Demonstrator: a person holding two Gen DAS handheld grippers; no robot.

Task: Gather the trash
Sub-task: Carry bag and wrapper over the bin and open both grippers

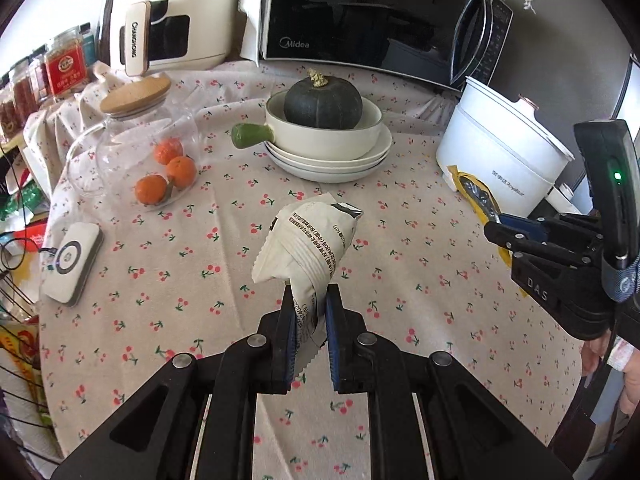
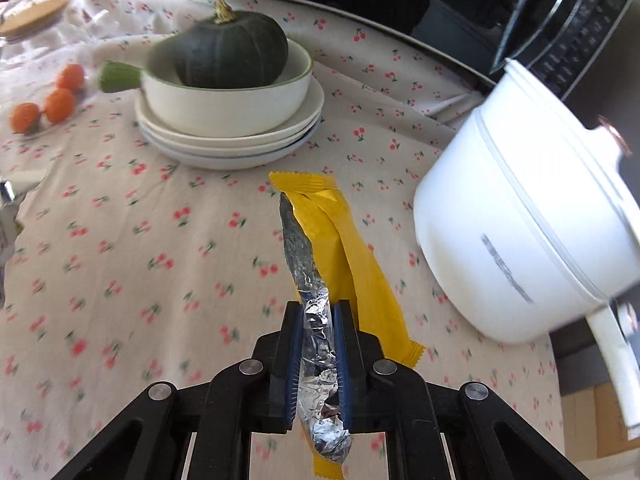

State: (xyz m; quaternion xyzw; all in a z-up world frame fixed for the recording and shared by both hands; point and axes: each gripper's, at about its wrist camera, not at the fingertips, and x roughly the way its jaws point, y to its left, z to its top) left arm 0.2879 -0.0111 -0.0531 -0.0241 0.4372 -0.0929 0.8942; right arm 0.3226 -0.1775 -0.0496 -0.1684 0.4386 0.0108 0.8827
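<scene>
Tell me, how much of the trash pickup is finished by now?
Done: both wrappers are picked up. In hand: the left gripper is shut on the white wrapper, and the right gripper is shut on the yellow foil-lined wrapper, both raised off the tablecloth. Left: dropping them somewhere; no bin shows in either view. No other loose trash is obvious on the table.

Bright, soft daylight fills both views, with dark fisheye vignetting curving the corners. The left wrist view is sharp, the microwave door (image 1: 360, 12) at the top mirroring the room. The right wrist view is motion-blurred, worst at the white pot (image 2: 520, 240) on the right edge.
</scene>
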